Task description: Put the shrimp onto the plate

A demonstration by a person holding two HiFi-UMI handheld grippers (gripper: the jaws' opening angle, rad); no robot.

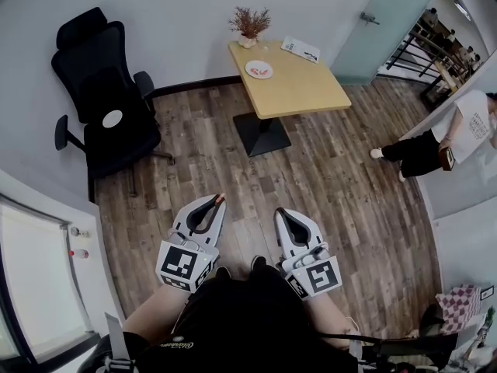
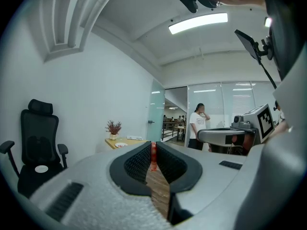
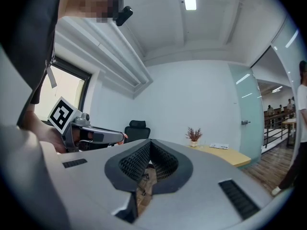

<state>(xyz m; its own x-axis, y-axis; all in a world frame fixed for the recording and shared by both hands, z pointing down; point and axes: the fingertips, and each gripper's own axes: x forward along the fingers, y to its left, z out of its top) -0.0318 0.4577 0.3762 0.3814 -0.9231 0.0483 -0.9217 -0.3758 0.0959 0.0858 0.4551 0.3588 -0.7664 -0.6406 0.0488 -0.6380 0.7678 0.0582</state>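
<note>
The shrimp (image 2: 153,153) stands upright, pinched between the tips of the left gripper (image 1: 217,201). The plate (image 1: 258,69) lies well ahead of it, near the table's (image 1: 307,88) far left corner. The right gripper (image 1: 281,215) is closed and empty.

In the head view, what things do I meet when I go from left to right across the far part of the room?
chair → plant → paper → glass door → person
</note>
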